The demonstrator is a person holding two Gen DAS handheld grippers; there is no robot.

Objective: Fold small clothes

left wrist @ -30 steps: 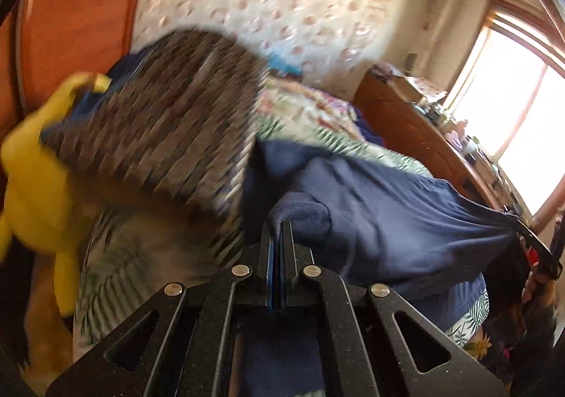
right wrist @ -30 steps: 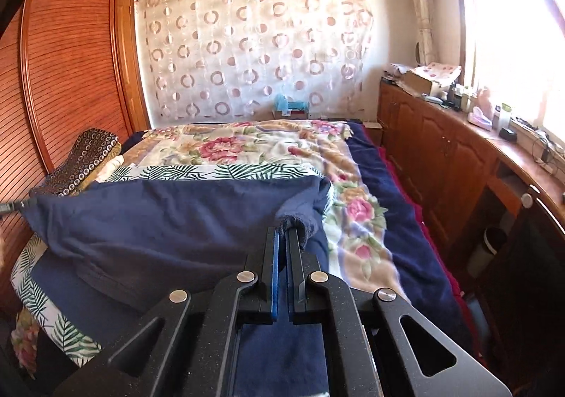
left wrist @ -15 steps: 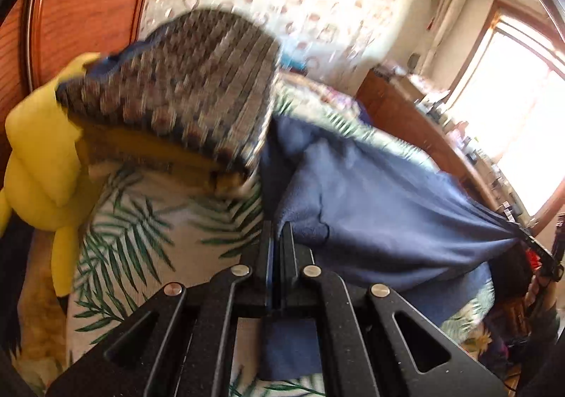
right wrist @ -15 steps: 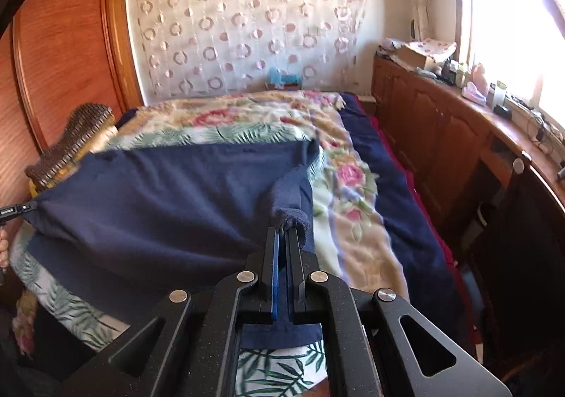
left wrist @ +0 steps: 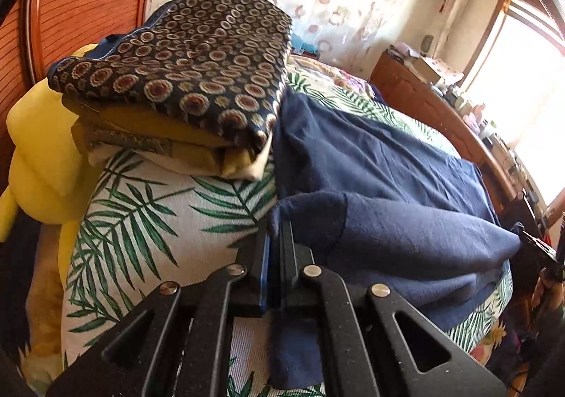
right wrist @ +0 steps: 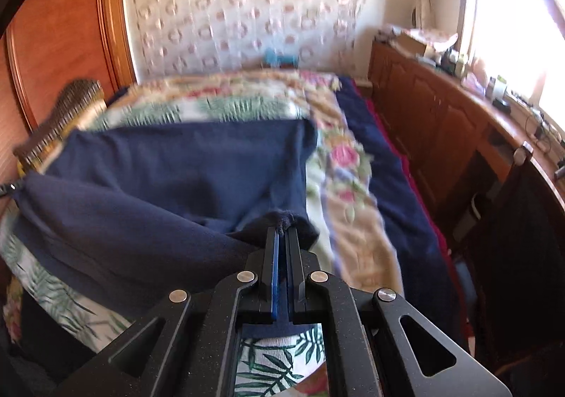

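A navy blue garment (left wrist: 381,178) lies spread across the near end of the bed, its far part flat on the leaf-patterned bedspread (left wrist: 141,206). My left gripper (left wrist: 274,231) is shut on the garment's left corner, which bunches at its tips. In the right wrist view the same navy garment (right wrist: 169,181) stretches leftward, and my right gripper (right wrist: 282,231) is shut on its right corner, a small tuft showing between the tips. The near edge sags between the two grippers and hangs over the bed's front.
A stack of folded clothes (left wrist: 190,79) topped with a dark ring-patterned fabric sits at the bed's left, beside a yellow plush toy (left wrist: 39,157). A wooden wardrobe (right wrist: 60,54) stands left; a long wooden cabinet (right wrist: 441,128) with clutter runs along the right under a bright window.
Both grippers have come down toward the bed with the navy garment; its far part now lies flat on the bedspread instead of hanging taut in the air.
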